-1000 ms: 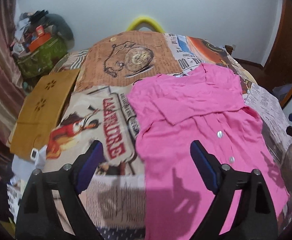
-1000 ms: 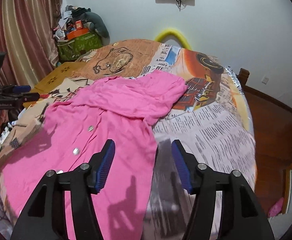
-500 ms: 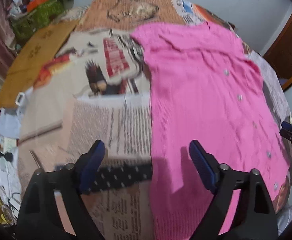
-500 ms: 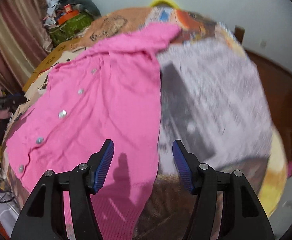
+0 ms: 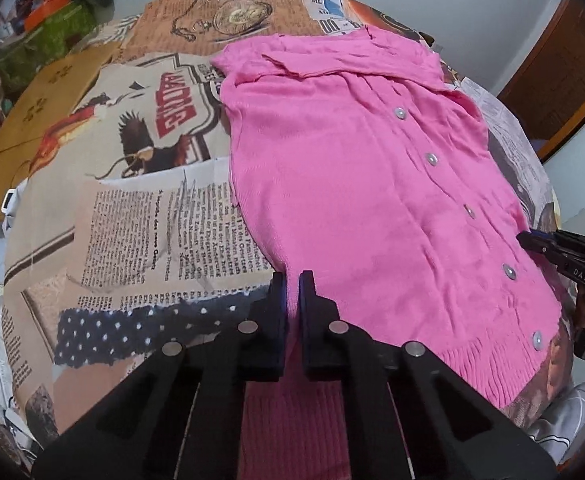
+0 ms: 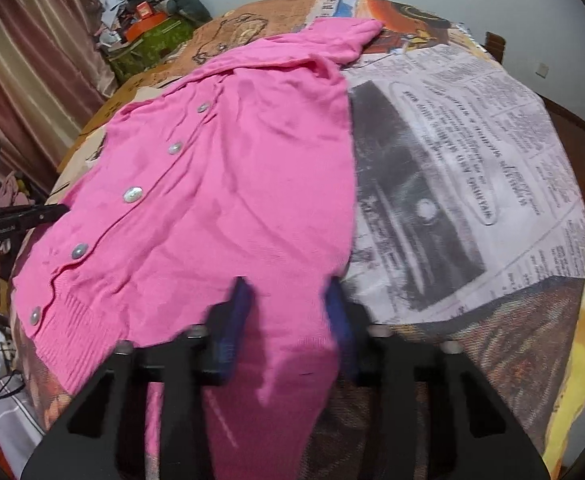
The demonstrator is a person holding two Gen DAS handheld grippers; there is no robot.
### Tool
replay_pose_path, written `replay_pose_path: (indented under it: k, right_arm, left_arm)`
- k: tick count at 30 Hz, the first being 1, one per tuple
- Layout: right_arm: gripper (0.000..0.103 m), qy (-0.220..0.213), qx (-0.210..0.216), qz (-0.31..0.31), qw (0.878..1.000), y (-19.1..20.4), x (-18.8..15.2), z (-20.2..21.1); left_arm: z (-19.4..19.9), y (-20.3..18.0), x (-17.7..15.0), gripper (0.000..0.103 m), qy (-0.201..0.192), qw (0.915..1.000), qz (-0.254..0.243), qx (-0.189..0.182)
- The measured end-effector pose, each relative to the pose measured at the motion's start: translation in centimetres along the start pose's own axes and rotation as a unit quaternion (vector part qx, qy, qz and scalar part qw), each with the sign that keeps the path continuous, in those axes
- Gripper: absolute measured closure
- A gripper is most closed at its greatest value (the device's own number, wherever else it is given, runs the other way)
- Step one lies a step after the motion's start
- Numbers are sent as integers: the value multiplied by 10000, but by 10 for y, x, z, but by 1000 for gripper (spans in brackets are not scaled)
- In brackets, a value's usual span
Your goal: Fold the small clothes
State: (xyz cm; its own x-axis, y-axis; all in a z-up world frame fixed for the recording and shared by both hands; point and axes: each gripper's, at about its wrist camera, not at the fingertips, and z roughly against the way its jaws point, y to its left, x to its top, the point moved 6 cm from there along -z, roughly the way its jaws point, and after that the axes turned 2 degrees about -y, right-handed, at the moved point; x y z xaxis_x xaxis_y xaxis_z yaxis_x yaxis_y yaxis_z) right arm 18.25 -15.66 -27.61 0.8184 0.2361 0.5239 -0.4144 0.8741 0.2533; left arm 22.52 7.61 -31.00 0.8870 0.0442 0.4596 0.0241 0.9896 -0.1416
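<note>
A pink buttoned cardigan (image 5: 356, 184) lies flat on the printed bedspread (image 5: 140, 216), collar end far, ribbed hem near. My left gripper (image 5: 290, 280) is shut on the hem's left corner. In the right wrist view the cardigan (image 6: 228, 184) fills the left half. My right gripper (image 6: 288, 292) straddles the hem's right corner, its blue pads (image 6: 238, 300) still apart with pink cloth between them. Each gripper shows at the edge of the other's view.
A brown cardboard sheet (image 5: 48, 108) lies at the bed's left side. A cluttered pile with a green box (image 6: 148, 40) sits in the far left corner by the curtain. A wooden door (image 5: 560, 68) is at the right. The bedspread's newsprint area (image 6: 472, 168) lies right of the cardigan.
Both grippers dropped down to the cardigan's near hem. The left gripper closed on the left hem corner. The right gripper's jaws narrowed around the right hem corner.
</note>
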Motion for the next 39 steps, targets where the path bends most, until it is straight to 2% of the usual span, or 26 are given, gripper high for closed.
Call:
replay_pose_path:
  k: [1,5,9,17,24,29,33,39]
  right_arm:
    - [97,0,35,20,10000,2,0,0]
    - [98,-142,40,111,9998,6,5,4]
    - [99,-491,144,83,9987,9,19,21]
    - [99,-1207,222,130,9924,11,71,52]
    - [99,-1558,173,189,9875,2,119,53]
    - [99,-1637,107,208,9862,-9,154,37]
    - [99,-1549,20,218,9877,-21,180,10]
    - [99,-1240,-98,72,9922,-47,201,-38]
  left_arm:
    - [2,0,1,98,-34,10000,-17,49]
    - [19,-2,14,98,-378,9992,-79,107]
    - [40,-1,38,98,-755,9971,-66,100]
    - [64,-1,93,98,-1328,9910,-75,147]
    - [62,5,151,98,-1642,9858,-87,345]
    - [34,22,188,98,-1609,9859,78,462]
    - [-8,43,209,98,-1329,9888,261,621]
    - [-65,68,216,98,-866,9929,389,714]
